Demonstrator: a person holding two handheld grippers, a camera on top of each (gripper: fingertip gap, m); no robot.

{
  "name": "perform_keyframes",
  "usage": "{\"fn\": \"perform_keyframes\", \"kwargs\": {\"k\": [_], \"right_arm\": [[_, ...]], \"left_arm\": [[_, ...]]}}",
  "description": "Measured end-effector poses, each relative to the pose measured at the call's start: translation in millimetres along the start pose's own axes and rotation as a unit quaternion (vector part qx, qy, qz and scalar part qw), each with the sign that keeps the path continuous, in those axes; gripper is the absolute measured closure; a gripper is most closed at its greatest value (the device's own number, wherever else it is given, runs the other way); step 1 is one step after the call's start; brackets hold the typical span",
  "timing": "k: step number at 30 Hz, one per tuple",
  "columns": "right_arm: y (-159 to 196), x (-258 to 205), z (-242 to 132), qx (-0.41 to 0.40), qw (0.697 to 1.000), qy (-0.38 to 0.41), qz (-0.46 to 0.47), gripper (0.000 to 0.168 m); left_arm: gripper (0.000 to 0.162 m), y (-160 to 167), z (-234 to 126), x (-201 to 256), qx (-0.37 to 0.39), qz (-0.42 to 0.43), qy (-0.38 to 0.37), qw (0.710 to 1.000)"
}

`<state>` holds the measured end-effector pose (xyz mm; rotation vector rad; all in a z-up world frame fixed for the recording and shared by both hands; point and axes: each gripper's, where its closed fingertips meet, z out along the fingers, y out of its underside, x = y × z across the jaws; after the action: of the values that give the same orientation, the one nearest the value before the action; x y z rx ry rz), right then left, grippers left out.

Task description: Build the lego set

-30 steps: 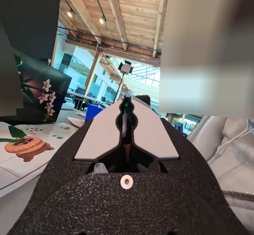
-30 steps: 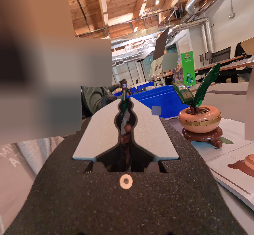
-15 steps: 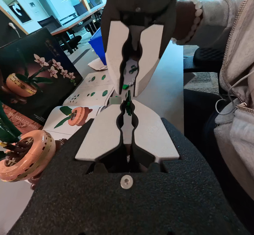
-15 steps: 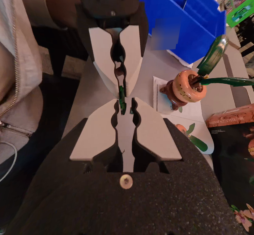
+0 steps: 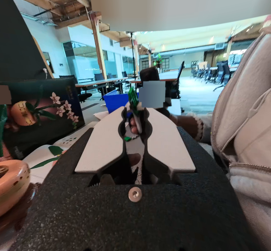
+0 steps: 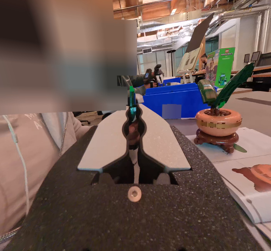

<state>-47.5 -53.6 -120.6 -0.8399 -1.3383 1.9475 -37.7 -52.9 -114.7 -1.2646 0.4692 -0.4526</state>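
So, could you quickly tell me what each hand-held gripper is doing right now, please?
Left hand-held gripper: shut on green leaf piece.
Right hand-held gripper: shut on dark green leaf piece.

Model on the booklet, bin behind, box to the far side

In the right wrist view the potted plant model point(image 6: 218, 125) stands on the open instruction booklet point(image 6: 249, 175) on the tabletop point(image 6: 256, 107), right of the right hand-held gripper point(image 6: 134, 112); the storage bin point(image 6: 173, 97) sits behind. In the left wrist view the set box point(image 5: 44, 112) stands left, behind the booklet.
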Motion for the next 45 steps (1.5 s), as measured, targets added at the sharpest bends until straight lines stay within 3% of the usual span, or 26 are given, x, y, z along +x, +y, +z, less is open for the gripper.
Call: {"fn": "perform_keyframes", "kwargs": {"k": [8,10,11,15,19,22,25,27,29,33,36,39,42,45], "right_arm": [[15.9,-8.6,3.2,-0.046,0.998,-0.023,-0.025,0.16],[16.5,-6.2,-4.1,-0.095,0.994,-0.013,-0.049,0.139],[12.9,-4.5,-8.2,-0.115,0.991,-0.002,-0.069,0.137],[14.9,-8.4,-9.0,-0.235,0.954,0.018,-0.184,0.146],[26.0,-12.0,-4.3,-0.304,0.926,0.009,-0.223,0.159],[18.7,-12.3,-4.6,-0.267,0.943,0.011,-0.2,0.164],[3.1,-19.2,-2.6,-0.162,0.974,-0.006,-0.158,0.164],[1.2,-22.6,-2.2,-0.116,0.984,-0.019,-0.131,0.164],[9.2,-23.1,-2.5,-0.118,0.984,-0.022,-0.133,0.164],[14.8,-21.3,-2.7,-0.137,0.978,-0.024,-0.156,0.164],[23.7,-15.6,-4.8,-0.181,0.97,-0.02,-0.163,0.16],[33.7,12.7,-15.5,-0.246,0.962,0.02,-0.116,0.144],[67.3,42.0,-23.6,-0.366,0.921,0.065,-0.115,0.147],[95.6,58.7,-17.4,-0.429,0.889,0.08,-0.14,0.149]], "left_arm": [[0.158,1.3,-3.2,2.8,0.009,-0.063,0.04,0.997],[0.158,-0.3,-5.8,2.8,-0.002,-0.037,0.037,0.999],[0.158,0.4,-7.4,3.7,-0.02,-0.013,0.039,0.999],[0.157,20.3,-9.5,6.4,-0.137,0.113,0.028,0.984],[0.157,28.2,-9.2,9.2,-0.163,0.133,0.028,0.977],[0.157,23.7,-10.3,9.6,-0.151,0.126,0.03,0.98],[0.14,25.8,-8.7,7.0,-0.145,0.14,0.019,0.979],[0.139,29.2,-6.3,11.1,-0.143,0.144,0.026,0.979],[0.15,26.0,-3.6,15.7,-0.126,0.143,0.032,0.981],[0.151,29.7,-5.7,15.7,-0.132,0.154,0.036,0.979],[0.156,36.1,-13.0,11.3,-0.151,0.164,0.042,0.974],[0.157,42.6,-34.0,-18.9,-0.187,0.199,-0.012,0.962],[0.157,43.4,-51.5,-47.1,-0.197,0.207,-0.072,0.956],[0.157,39.5,-55.6,-59.4,-0.181,0.2,-0.105,0.957]]}}
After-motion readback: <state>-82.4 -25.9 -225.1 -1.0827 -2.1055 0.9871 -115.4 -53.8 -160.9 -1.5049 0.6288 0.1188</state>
